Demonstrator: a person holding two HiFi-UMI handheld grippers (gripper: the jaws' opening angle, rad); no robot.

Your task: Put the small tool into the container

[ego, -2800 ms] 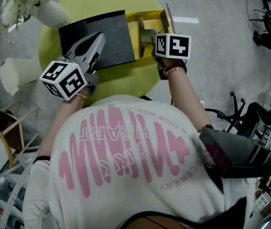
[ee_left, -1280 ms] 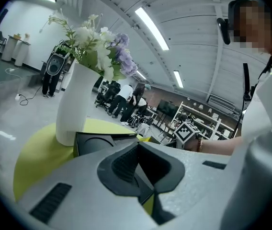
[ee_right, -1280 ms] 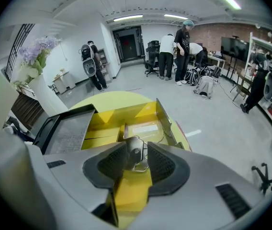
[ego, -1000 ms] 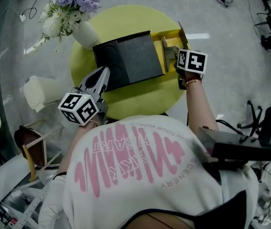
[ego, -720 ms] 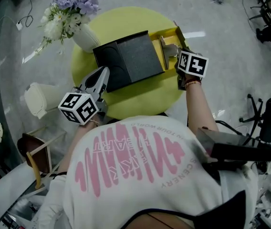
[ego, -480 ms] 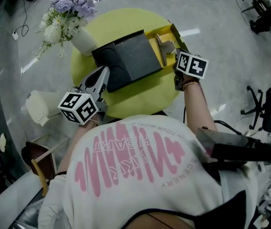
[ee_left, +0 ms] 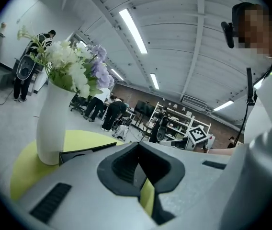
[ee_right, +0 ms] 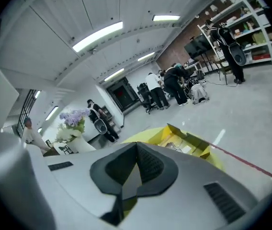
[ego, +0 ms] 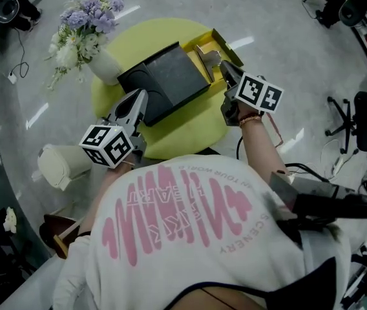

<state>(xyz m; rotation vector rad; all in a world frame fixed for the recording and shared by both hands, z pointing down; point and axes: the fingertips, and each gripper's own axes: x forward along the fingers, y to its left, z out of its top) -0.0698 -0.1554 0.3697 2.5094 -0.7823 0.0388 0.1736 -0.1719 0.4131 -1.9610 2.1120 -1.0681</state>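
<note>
both grippers are empty. the left gripper point(ego: 137, 100) point(ee_left: 138, 158) hangs with jaws together over the table's point(ego: 190, 129) near left edge. the right gripper point(ego: 225, 70) point(ee_right: 137, 153), whose jaws have just been closing and now meet on nothing, hovers by the container point(ego: 221, 40) point(ee_right: 193, 139) at the far right edge. we see the tool point(ego: 207, 58) lying inside it, so we judge the placing done; only drawing back remains.

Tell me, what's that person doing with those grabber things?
A person holds a grey two-jaw gripper in each hand above a round yellow table. The right gripper, held near the open yellow box, has just been closing its jaws on nothing; a small silvery tool lies in that box. The left gripper hovers shut and empty by the flat black case.
</note>
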